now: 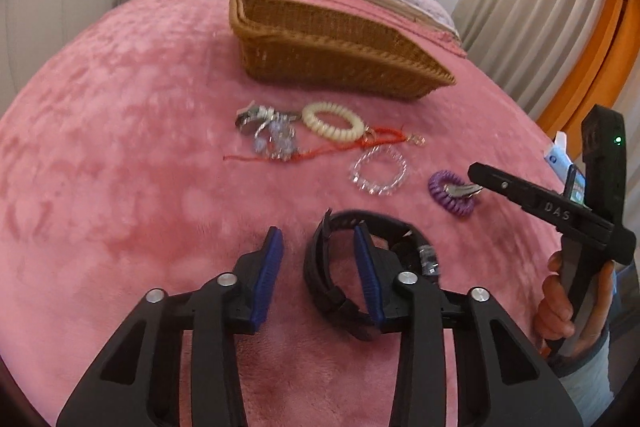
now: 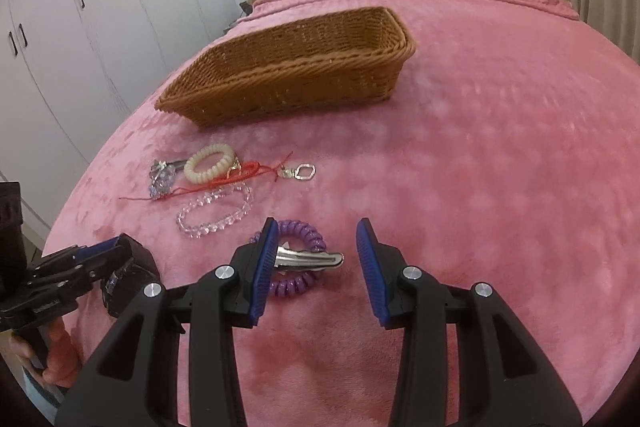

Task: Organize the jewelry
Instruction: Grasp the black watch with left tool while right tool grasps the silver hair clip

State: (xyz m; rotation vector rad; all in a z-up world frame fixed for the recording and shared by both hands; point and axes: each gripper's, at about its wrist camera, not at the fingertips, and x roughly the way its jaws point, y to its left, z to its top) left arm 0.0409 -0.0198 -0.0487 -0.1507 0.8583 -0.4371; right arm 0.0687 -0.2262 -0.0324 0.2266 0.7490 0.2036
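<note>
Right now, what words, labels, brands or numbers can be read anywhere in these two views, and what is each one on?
"DAS": raised letters on the side of the right gripper, seen from the left wrist view.
Embossed lettering on the left gripper, right wrist view: too small to read.
Print on the blue and white package at the bed's edge: blurred, unreadable.
Nothing readable on the basket or the jewelry.

The right gripper [image 2: 316, 247] hovers, jaws apart, over a silver hair clip [image 2: 308, 261] lying across a purple coil bracelet [image 2: 298, 231].
</note>
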